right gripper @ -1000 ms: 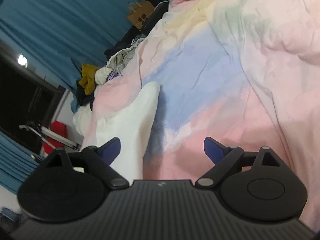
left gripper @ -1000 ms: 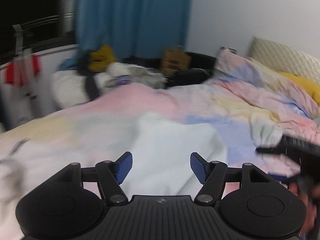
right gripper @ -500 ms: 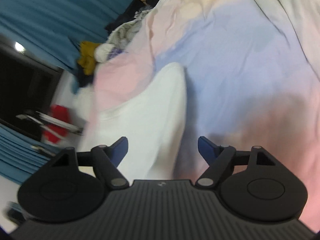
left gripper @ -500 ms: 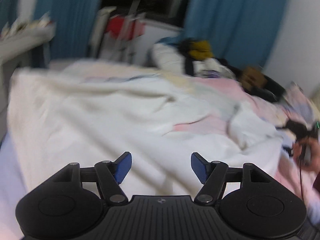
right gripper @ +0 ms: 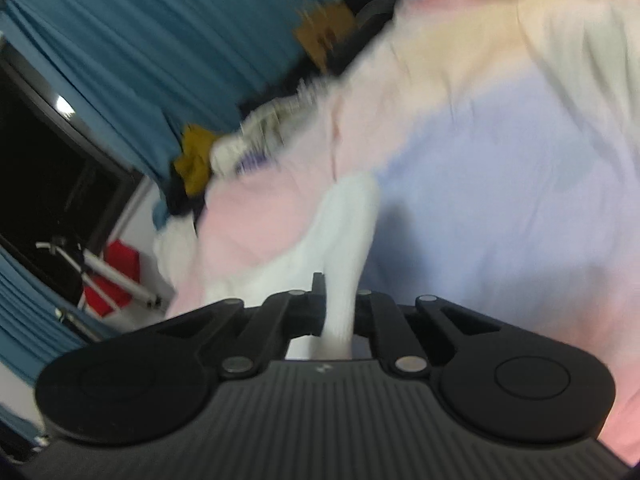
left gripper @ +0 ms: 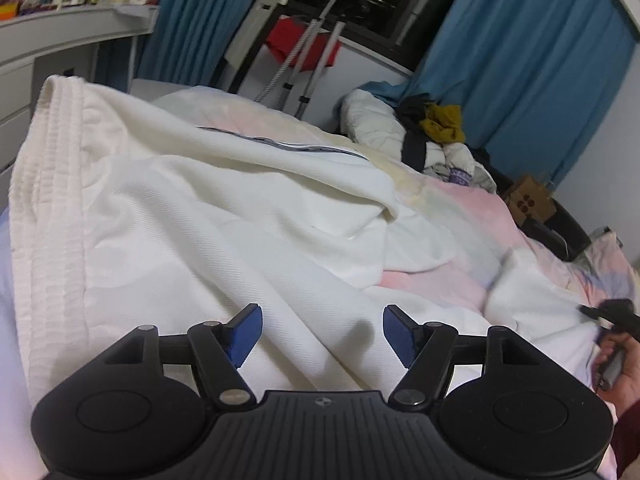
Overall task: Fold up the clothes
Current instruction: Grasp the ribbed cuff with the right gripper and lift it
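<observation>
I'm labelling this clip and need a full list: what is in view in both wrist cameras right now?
white garment: one, white, spread across the bed, a narrow end in the right hand-held gripper
duvet: one, pastel pink, blue and yellow, covering the bed
clothes pile: one, white, black and mustard, far end of the bed
curtains: blue, beside the dark window
drying rack: one, pale, red cloth on it, by the window
paper bag: one, brown, right of the bed
shelf: one, white, upper left
left hand-held gripper: open, over the garment
right hand-held gripper: shut on the garment
hand: one, right edge
</observation>
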`<state>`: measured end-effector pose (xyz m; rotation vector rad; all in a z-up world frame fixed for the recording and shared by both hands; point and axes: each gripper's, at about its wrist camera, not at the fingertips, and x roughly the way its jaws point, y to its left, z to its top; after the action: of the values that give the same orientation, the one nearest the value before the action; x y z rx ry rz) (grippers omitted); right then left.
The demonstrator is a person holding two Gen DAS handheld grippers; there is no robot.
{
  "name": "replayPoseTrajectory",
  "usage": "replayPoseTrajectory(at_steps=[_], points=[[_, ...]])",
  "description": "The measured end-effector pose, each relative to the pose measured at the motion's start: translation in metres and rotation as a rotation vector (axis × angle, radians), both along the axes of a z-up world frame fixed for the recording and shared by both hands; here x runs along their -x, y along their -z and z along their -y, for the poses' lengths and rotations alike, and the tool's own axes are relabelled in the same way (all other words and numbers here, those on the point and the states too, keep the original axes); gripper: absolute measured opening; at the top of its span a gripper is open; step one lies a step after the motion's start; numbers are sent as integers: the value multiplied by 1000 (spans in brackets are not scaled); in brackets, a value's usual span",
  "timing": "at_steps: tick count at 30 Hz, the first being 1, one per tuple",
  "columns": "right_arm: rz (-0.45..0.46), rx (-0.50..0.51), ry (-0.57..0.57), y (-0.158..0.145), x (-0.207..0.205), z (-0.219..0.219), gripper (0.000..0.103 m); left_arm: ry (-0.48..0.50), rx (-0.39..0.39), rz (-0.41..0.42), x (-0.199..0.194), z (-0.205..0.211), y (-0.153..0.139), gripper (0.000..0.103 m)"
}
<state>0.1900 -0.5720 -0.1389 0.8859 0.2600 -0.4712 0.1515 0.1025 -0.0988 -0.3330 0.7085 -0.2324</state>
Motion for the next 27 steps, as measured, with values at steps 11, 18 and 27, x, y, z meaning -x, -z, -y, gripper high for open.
replayPoseTrajectory(at_steps=[11, 18, 27], points=[[-156, 23, 143, 3, 70, 49, 5, -198, 62, -207, 18, -36, -10, 72], [-283, -77, 123, 34, 70, 66, 5, -436, 229, -441, 65, -83, -19, 81], [-222, 0, 123, 13, 74, 53, 5, -481, 477, -564, 62, -87, 31, 76]])
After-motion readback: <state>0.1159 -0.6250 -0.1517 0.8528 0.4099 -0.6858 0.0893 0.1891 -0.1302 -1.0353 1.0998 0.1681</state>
